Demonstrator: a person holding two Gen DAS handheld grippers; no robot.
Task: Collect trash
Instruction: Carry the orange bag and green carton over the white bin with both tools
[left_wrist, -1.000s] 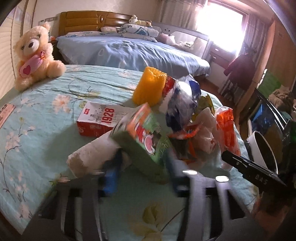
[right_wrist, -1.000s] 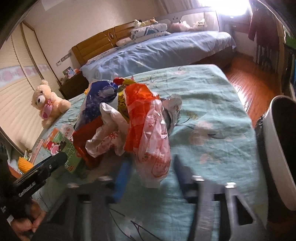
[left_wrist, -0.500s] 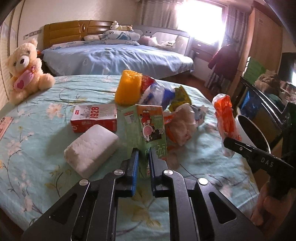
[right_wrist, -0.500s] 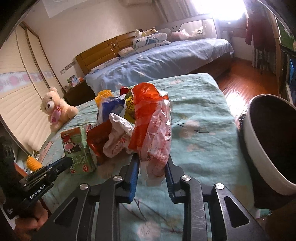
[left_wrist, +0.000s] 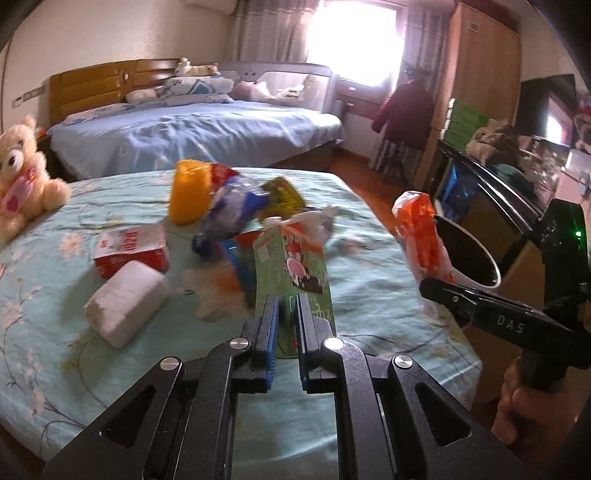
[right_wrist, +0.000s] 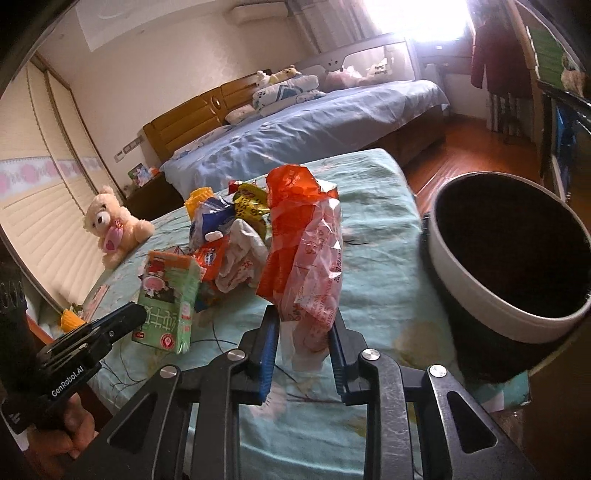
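Where trash (right_wrist: 236, 236) lies: floral bedspread (right_wrist: 373, 258), seemingly.

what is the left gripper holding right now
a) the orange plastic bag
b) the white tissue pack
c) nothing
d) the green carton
d: in the left wrist view the left gripper is clamped on the bottom edge of the green carton, lifted off the bedspread; the orange bag is in the right gripper, and the tissue pack lies untouched on the bed.
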